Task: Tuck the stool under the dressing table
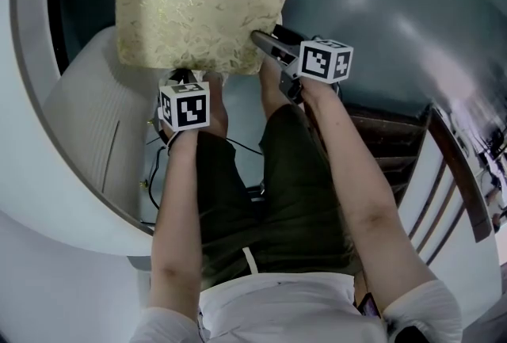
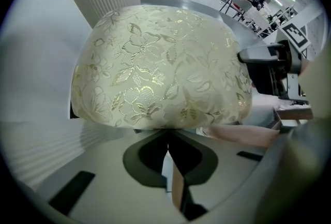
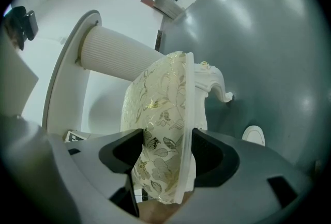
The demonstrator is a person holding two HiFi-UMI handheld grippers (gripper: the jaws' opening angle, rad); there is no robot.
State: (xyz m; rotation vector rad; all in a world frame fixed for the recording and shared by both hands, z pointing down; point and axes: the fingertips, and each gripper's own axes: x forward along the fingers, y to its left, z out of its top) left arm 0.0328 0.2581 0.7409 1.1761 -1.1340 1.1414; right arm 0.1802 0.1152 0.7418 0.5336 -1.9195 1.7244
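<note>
The stool (image 1: 198,13) has a cream cushion with a gold flower pattern and a white carved frame (image 3: 209,80). It stands on the floor beside the white dressing table (image 1: 32,135), close to the table's fluted pedestal (image 1: 95,120). My right gripper (image 1: 261,40) reaches in from the right. Its jaws are closed on the seat edge (image 3: 160,124), one pad on the cushion and one on the white frame. My left gripper (image 1: 188,80) points straight down at the stool's near edge, shut and empty, with the cushion (image 2: 160,62) just beyond its tips (image 2: 168,153).
Dark teal floor (image 1: 396,1) lies beyond and to the right of the stool. Dark wooden slats (image 1: 396,143) stand at the right. Cables (image 1: 158,155) run by the pedestal. My legs are below the grippers, and a white shoe (image 3: 253,135) is on the floor.
</note>
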